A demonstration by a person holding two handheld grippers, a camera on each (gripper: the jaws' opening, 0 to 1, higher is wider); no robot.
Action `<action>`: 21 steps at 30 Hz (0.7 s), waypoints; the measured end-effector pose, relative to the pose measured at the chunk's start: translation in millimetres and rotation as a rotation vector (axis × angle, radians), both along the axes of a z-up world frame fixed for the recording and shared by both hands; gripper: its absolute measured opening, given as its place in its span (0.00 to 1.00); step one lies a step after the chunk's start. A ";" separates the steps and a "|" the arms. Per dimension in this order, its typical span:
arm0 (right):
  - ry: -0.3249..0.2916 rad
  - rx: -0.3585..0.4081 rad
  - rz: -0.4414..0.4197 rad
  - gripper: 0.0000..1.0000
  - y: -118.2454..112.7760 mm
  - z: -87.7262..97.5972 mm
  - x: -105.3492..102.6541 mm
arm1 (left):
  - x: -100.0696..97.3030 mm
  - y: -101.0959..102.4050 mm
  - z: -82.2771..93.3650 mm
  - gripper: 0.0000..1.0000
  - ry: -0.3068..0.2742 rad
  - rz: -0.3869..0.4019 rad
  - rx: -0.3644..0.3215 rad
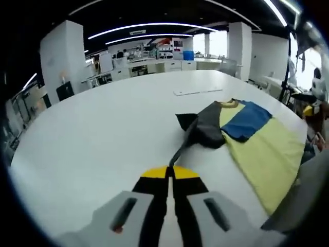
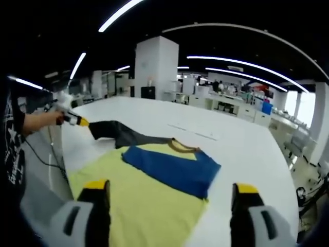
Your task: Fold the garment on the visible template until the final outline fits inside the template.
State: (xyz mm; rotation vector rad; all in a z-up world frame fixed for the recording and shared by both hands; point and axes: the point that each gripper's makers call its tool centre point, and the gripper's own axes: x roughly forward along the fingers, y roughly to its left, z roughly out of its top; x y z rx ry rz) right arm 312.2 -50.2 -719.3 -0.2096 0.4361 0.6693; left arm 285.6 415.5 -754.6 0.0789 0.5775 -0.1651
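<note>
A T-shirt in yellow, with a blue panel and a dark grey sleeve, lies on the white table. My left gripper is shut on the tip of that sleeve, which stretches taut from the jaws to the shirt. In the right gripper view the same shirt spreads below my right gripper, whose jaws stand wide open above the yellow cloth with nothing between them. My left gripper appears there at far left, pulling the dark sleeve outward.
A thin pale strip lies flat on the table beyond the shirt, seen too as a faint strip. A person's arm and a cable are at the table's left edge. Desks and columns stand far behind.
</note>
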 end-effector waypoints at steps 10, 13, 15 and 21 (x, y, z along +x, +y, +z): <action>0.003 -0.011 0.001 1.00 -3.1 3.0 -4.5 | -9.5 22.1 8.8 0.00 0.015 0.048 0.009; 0.007 -0.012 0.000 1.00 -4.5 2.4 -5.4 | -12.2 34.7 8.3 0.00 0.029 0.085 0.021; 0.014 -0.014 -0.002 1.00 -5.0 1.2 -6.5 | -12.3 37.9 8.5 0.00 0.035 0.090 0.013; 0.025 -0.018 0.004 1.00 -3.3 -1.2 -8.8 | -10.6 51.4 -2.3 0.00 0.089 0.093 0.037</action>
